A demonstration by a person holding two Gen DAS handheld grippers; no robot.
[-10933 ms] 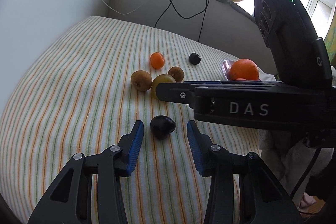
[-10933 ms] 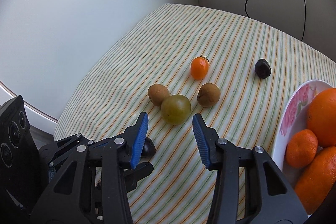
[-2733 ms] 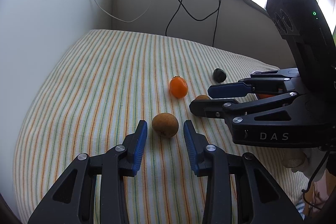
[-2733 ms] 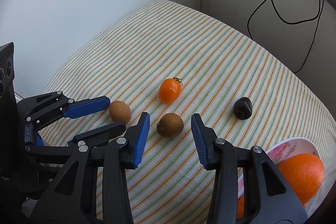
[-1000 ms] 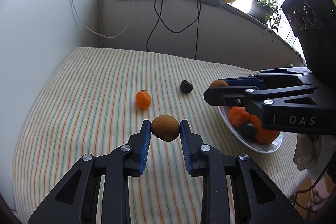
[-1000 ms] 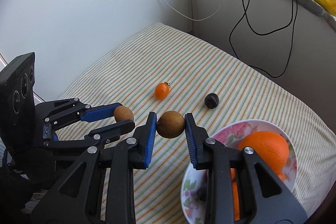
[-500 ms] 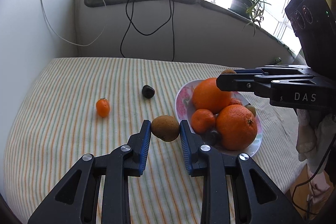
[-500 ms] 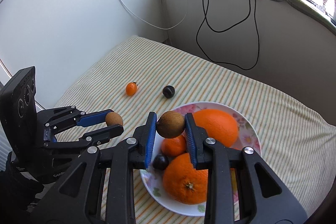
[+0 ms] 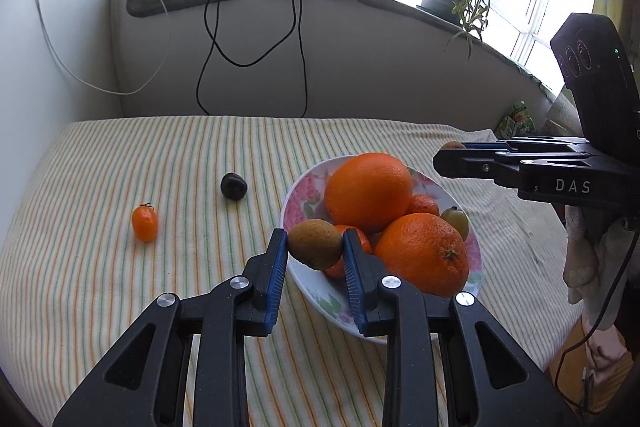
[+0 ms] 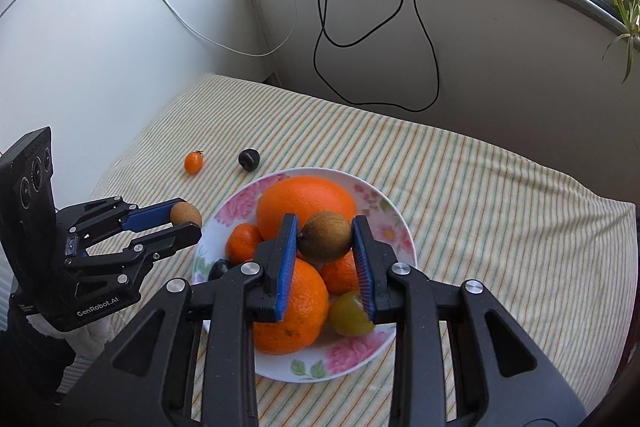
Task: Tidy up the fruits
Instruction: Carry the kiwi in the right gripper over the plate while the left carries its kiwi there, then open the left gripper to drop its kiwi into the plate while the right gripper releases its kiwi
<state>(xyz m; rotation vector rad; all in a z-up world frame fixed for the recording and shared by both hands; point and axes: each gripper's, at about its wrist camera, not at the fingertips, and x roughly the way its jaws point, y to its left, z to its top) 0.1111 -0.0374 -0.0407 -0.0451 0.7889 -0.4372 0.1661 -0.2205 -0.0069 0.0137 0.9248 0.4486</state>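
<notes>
My left gripper [image 9: 315,245] is clamped on a fuzzy brown kiwi-like fruit [image 9: 315,243], held just over the near rim of the white floral-patterned plate [image 9: 298,197]. My right gripper [image 10: 325,238] grips a second brown kiwi [image 10: 325,237] above the middle of the same plate, over the heap of large oranges [image 10: 306,205], small tangerines [image 10: 243,242] and a yellow-green round fruit [image 10: 351,314]. A dark plum [image 10: 219,269] seems to sit at the plate's left edge, though it is half hidden.

The pile is already crowded and rounded, so a kiwi let go on top could roll off onto the striped cloth [image 9: 100,267]. I judge the left one riskier: so close to the rim, it may drop outside or tip the plate. The two grippers also sit near each other and could collide. A small orange oval fruit [image 9: 145,223] and a dark round fruit [image 9: 233,185] lie on the cloth beyond the plate, not yet collected.
</notes>
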